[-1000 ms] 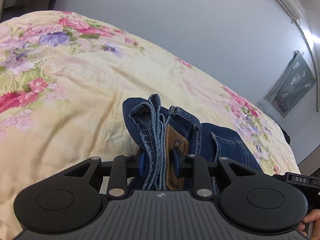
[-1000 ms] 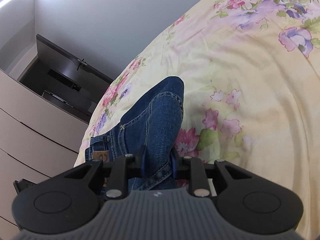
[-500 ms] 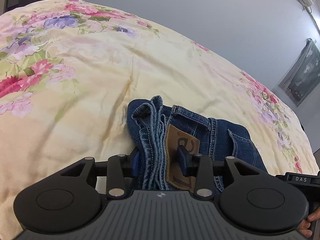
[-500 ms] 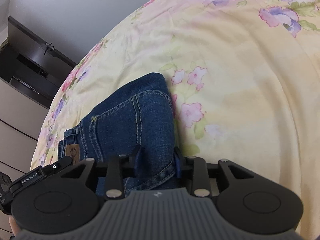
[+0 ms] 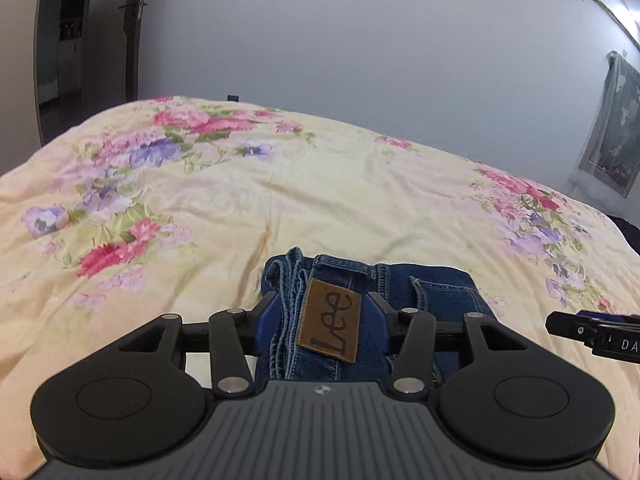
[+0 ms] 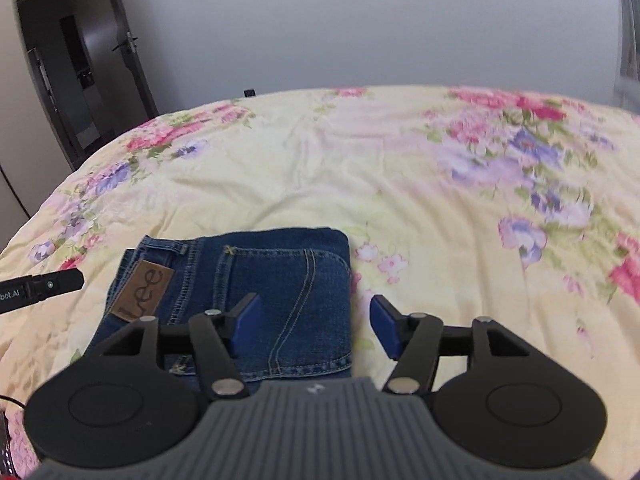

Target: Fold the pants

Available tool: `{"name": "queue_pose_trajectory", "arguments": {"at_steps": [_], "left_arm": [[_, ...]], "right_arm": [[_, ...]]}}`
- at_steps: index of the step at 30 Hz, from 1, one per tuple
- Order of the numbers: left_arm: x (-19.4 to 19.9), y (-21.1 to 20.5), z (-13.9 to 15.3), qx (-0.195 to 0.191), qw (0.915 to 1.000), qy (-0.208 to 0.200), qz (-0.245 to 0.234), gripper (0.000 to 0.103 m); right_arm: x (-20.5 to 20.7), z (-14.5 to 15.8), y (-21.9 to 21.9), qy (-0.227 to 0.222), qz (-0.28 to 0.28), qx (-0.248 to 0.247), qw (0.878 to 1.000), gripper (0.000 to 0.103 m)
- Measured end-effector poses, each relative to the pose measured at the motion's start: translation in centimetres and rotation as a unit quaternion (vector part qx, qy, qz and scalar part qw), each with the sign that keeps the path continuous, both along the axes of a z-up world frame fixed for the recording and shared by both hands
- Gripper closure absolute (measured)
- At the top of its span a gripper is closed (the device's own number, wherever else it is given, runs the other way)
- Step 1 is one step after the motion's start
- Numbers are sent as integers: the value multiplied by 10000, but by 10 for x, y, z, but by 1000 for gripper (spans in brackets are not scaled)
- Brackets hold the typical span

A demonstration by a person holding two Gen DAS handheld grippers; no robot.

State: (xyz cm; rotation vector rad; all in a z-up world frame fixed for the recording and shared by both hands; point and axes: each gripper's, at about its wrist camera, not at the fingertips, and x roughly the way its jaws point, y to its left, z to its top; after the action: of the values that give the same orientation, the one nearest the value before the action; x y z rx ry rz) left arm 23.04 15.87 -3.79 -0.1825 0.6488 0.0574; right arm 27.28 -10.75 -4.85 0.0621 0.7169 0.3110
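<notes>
Bedroom with plain grey walls; dark door (image 5: 132,28) standing at the far left, with a lever handle. Pale yellow quilt with pink and purple flower print (image 5: 360,200) covers the whole bed, lightly creased.

Item one: dark blue denim pants with tan stitching (image 6: 256,268), folded into a compact rectangle and lying flat on the quilt near its close edge. Waistband end lies toward the left side of the bundle, with layered hems stacked beside it. Brown leather brand patch (image 5: 330,326) faces up on the waistband (lettering legible in both views). A back pocket with curved stitching shows on the upper layer.

Item two: left gripper (image 5: 326,320), black frame with blue pads. Jaws are opening; the waistband and patch sit between them, the pads close to the cloth on either side, though whether they touch it cannot be told.

Item three: right gripper (image 6: 316,322), same make. Jaws are opening and stand wide. Left pad hangs over the pocket area, right pad over bare quilt; the folded right edge of the pants lies between them, untouched.

Each gripper's side arm shows at the edge of the other's view.
</notes>
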Motion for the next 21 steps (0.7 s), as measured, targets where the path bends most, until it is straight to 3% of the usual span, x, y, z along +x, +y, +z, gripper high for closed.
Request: {"name": "queue_pose_trajectory", "arguments": {"at_steps": [8, 12, 21], "left_arm": [[-59, -36, 40, 440, 9976, -496, -212, 34], [-86, -50, 48, 682, 9948, -688, -301, 29], [-128, -67, 51, 1209, 9894, -743, -300, 25]], "right_arm": [[-89, 49, -3, -742, 147, 74, 9971, 29], [-130, 57, -5, -1032, 138, 3, 9946, 22], [-198, 56, -3, -1248, -138, -147, 9920, 22]]}}
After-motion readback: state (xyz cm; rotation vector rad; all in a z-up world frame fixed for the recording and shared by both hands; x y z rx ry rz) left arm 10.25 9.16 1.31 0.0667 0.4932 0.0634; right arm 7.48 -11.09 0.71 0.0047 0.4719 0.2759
